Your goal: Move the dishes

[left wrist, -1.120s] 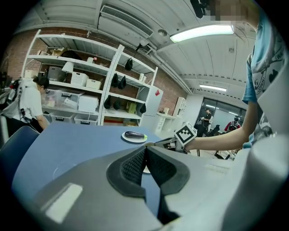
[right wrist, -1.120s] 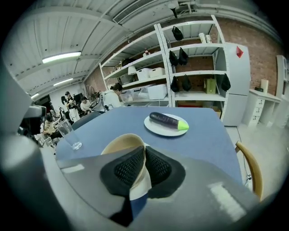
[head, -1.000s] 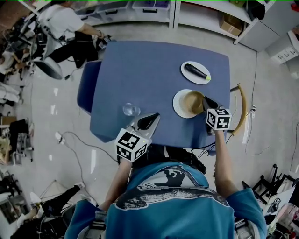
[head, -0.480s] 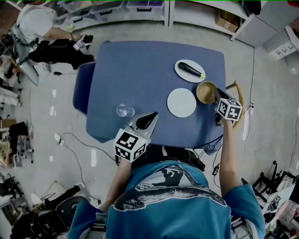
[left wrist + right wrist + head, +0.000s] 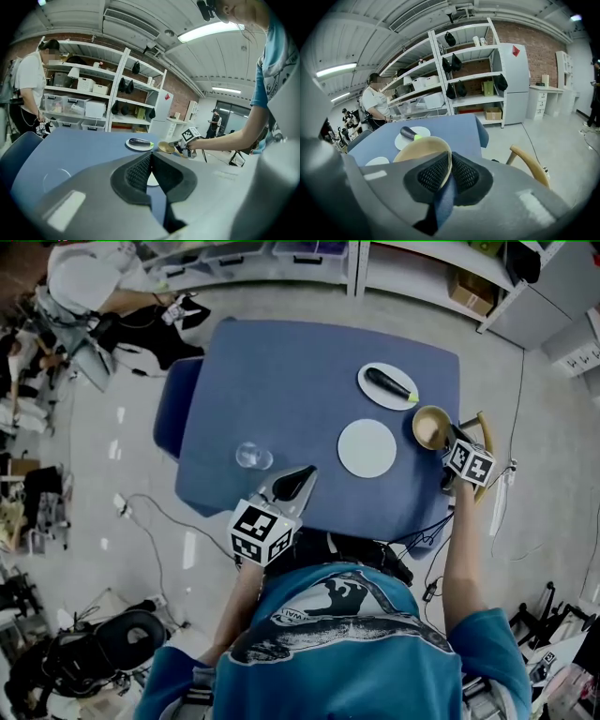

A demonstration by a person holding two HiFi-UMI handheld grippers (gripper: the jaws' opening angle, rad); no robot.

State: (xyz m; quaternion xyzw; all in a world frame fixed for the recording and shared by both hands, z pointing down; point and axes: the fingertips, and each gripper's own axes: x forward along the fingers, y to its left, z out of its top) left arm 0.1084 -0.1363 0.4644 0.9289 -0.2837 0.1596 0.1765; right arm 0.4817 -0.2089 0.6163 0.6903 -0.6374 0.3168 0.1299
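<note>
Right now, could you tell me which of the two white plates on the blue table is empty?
The round white plate nearer the person is bare; the other white plate farther back carries a dark aubergine.

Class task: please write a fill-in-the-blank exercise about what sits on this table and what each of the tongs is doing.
1. The right tongs are shut on the rim of the tan ____.
2. The dark eggplant lies on a white ____.
3. The left tongs are shut and hold ____.
4. The clear glass stands on the blue ____.

Missing words: bowl; plate; nothing; table.
</note>
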